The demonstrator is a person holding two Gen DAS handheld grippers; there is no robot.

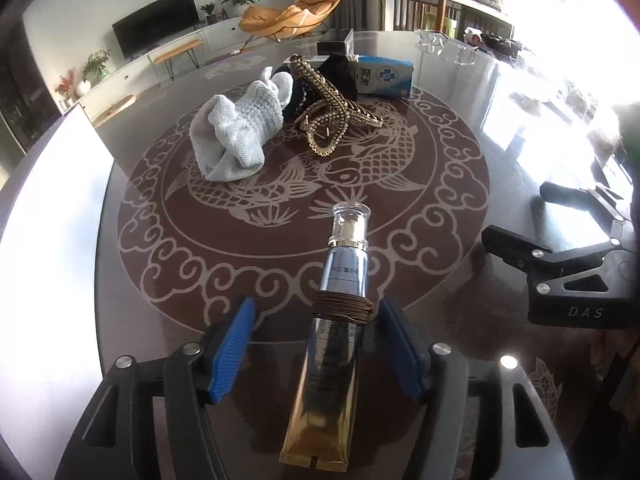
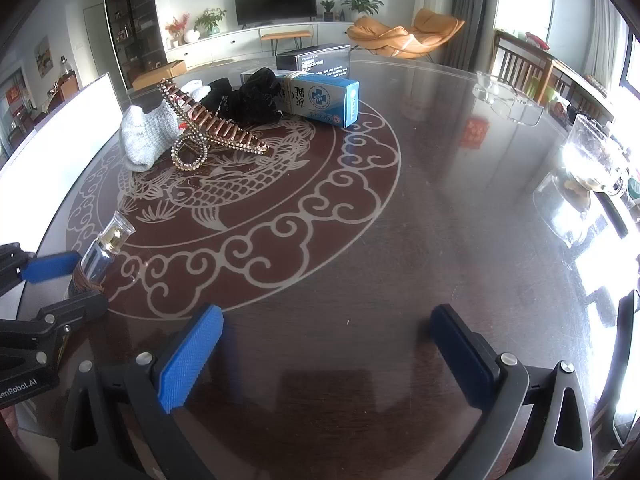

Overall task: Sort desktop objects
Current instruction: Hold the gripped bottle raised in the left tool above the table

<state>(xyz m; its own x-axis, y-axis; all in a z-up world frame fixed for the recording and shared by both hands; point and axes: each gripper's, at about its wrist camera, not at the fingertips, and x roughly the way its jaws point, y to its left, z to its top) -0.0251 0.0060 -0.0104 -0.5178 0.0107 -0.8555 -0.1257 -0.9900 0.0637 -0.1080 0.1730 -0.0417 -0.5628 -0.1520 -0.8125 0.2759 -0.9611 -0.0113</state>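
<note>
Both grippers spread wide, nothing gripped. Left gripper (image 1: 316,344) straddles gold-and-silver cosmetic tube with clear cap (image 1: 338,316), lying on dark glass table (image 1: 460,160), pads apart from it. Right gripper (image 2: 326,354) over bare tabletop. White knitted cloth (image 1: 236,136), gold rhinestone hair claw (image 1: 328,120), blue-white carton (image 1: 384,76) clustered beyond.

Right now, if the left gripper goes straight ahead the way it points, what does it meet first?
The left gripper is open astride the gold-and-silver cosmetic tube, so the tube comes first. Past its clear cap, probably the gold rhinestone hair claw; depth is unclear.
</note>
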